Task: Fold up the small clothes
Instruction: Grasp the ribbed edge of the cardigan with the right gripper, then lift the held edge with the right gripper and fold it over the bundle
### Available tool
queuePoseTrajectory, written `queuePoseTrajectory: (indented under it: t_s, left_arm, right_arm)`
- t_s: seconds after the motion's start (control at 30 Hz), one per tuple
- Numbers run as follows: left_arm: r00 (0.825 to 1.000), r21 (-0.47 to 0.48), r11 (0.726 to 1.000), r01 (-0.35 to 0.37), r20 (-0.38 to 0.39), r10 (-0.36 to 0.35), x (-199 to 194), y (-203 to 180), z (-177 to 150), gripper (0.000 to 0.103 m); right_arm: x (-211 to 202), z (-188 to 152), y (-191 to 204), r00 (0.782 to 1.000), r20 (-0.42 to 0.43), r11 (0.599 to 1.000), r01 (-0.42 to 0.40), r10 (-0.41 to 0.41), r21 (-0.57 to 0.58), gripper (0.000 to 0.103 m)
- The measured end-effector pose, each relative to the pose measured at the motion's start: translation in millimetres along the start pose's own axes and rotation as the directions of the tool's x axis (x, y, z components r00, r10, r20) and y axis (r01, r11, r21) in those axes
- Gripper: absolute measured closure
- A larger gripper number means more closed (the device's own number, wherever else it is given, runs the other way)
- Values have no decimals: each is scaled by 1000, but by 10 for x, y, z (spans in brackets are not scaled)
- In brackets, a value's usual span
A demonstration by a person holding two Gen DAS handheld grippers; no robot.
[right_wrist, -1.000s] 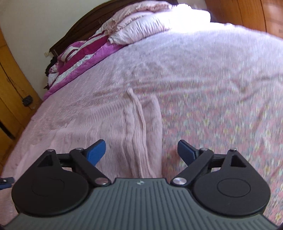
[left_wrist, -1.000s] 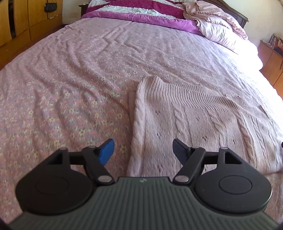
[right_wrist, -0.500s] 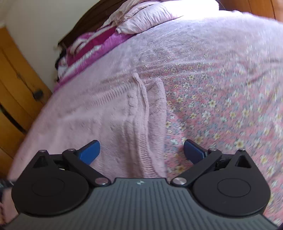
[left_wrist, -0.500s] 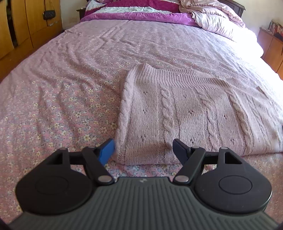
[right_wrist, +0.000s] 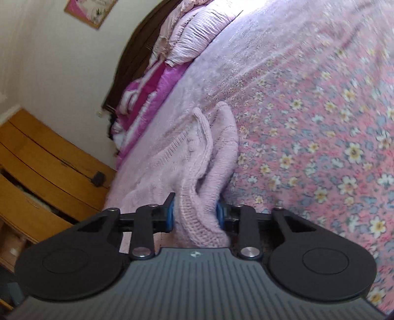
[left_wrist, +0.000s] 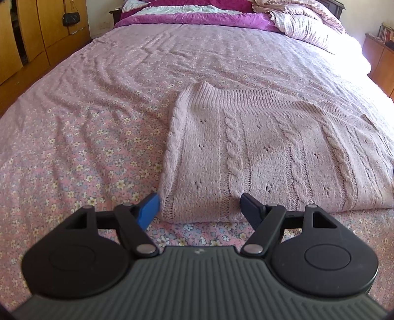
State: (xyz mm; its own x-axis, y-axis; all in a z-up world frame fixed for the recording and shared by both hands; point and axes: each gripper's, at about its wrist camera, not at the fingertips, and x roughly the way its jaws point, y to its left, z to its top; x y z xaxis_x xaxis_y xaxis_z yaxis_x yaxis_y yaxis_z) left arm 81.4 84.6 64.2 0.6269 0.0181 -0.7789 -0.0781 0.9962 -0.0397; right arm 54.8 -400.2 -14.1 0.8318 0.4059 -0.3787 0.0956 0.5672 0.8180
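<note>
Sunlit and wide, the bed [left_wrist: 103, 103] fills both views under a pink sheet printed with small flowers, its cloth rippled in long wrinkles. Far ahead of both tools, at the head of the bed, lie a magenta quilt [left_wrist: 197, 17] and a pale checked pillow [left_wrist: 307, 27]; wooden cupboards [left_wrist: 32, 32] stand off to the side, with a small dark bag [left_wrist: 71, 17] hanging on one door.

A pale pink cable-knit sweater [left_wrist: 270, 152] lies flat on the sheet. The left hand-held gripper [left_wrist: 200, 208] hovers with its jaws set wide. The sweater's near left corner sits just ahead of it and between its blue fingertips [left_wrist: 149, 209], which do not press the knit.

The right hand-held gripper [right_wrist: 195, 215] is tilted, so the bed slants across its view. Its jaws are closing, and a bunched fold of the sweater's ribbed edge sits between them, both blue pads against the knit. Beyond the pads the sweater rises in two soft ridges away from the tool.
</note>
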Motion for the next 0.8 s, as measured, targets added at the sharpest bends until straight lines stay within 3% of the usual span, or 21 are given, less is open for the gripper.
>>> queuePoseTrajectory:
  t_s: [0.5,0.8]
  left_arm:
    - [1000,-7,1000,-6,-20,6,32,32,-27,29]
    - [1000,3,1000,-18,-24,18,38,9,-49,29]
  right_arm:
    - [11,-59,-50,1000,6,999,-23,24,-46,70]
    - [55,-46,26,1000,0,997,12,-12,-70,70]
